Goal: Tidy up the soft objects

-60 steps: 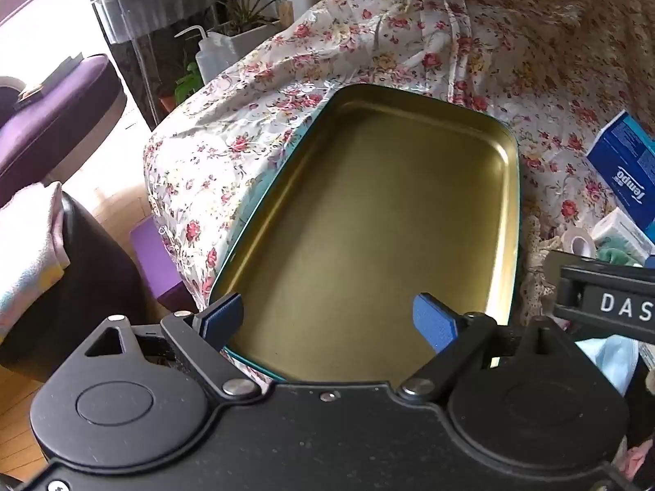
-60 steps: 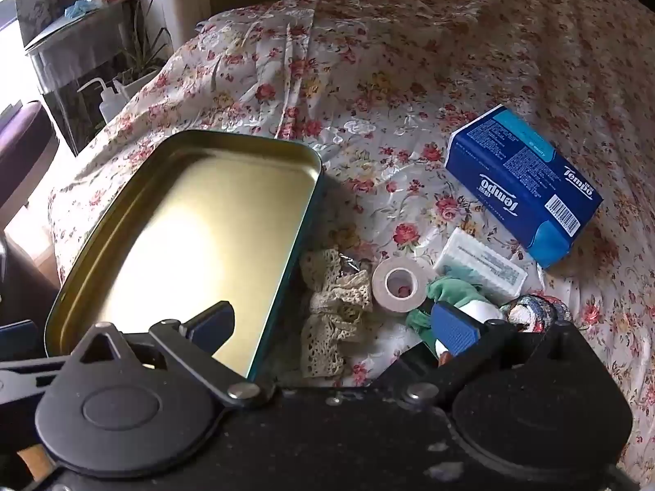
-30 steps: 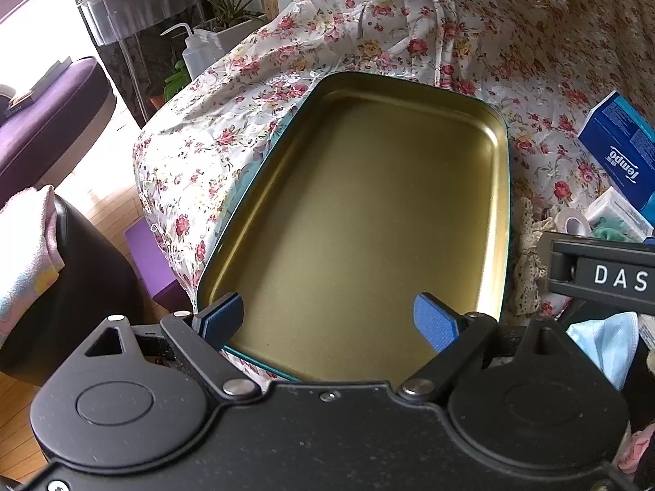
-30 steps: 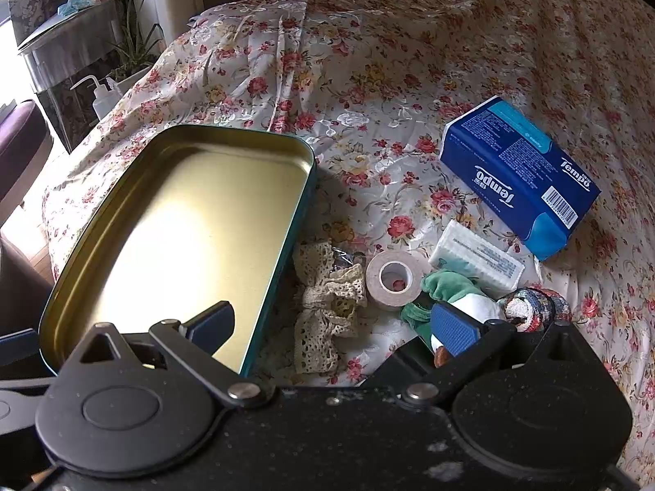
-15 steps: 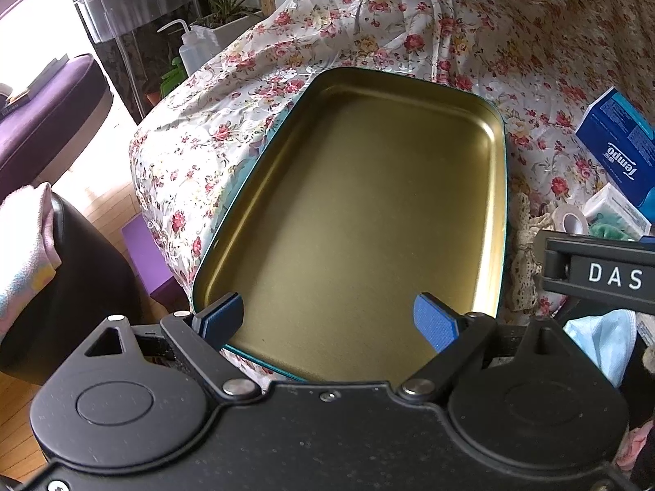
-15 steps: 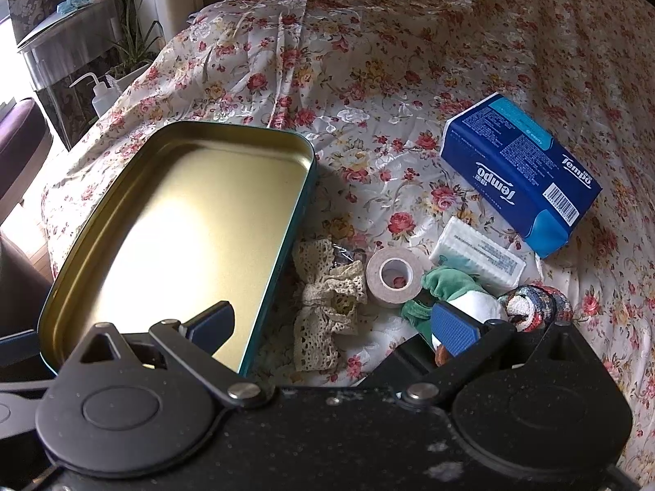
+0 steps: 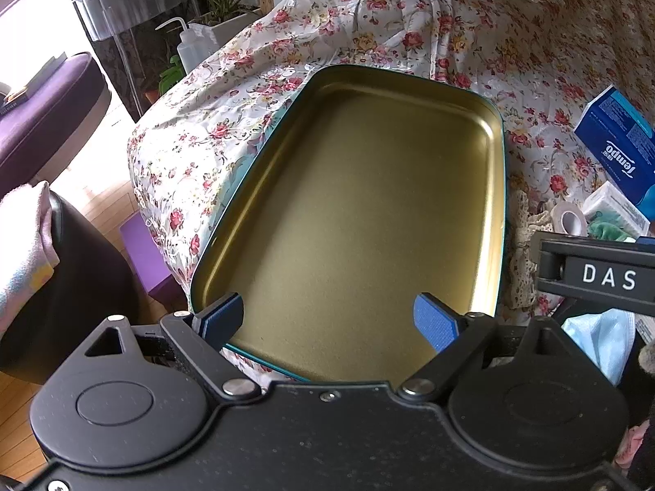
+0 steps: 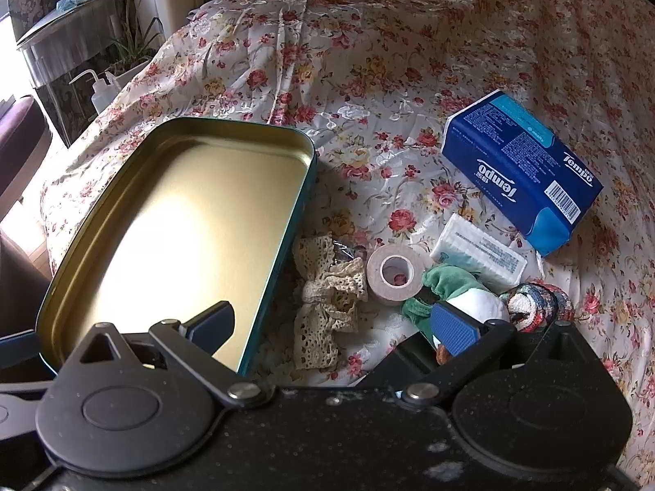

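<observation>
An empty gold tin tray (image 7: 497, 188) (image 8: 305, 188) with a teal rim lies on the floral bedspread. My left gripper (image 7: 329, 319) hangs open over the tray's near end, holding nothing. To the right of the tray sit cream lace (image 8: 327, 298), a beige tape roll (image 8: 394, 274), a green and white soft toy (image 8: 458, 286), a white tissue packet (image 8: 481, 251), a patterned roll (image 8: 536, 307) and a blue Tempo tissue pack (image 8: 520, 167) (image 7: 618, 143). My right gripper (image 8: 333, 323) is open above the lace, holding nothing.
The bed's left edge drops to a wooden floor (image 7: 94, 208) with a purple seat (image 7: 49, 98), a plant (image 7: 221, 4) and a squeeze bottle (image 7: 190, 47). A light blue face mask (image 7: 601, 339) lies near the right gripper body in the left wrist view.
Both grippers have drawn back and risen slightly, so the tray and the objects sit a little farther off. Nothing on the bed has moved.
</observation>
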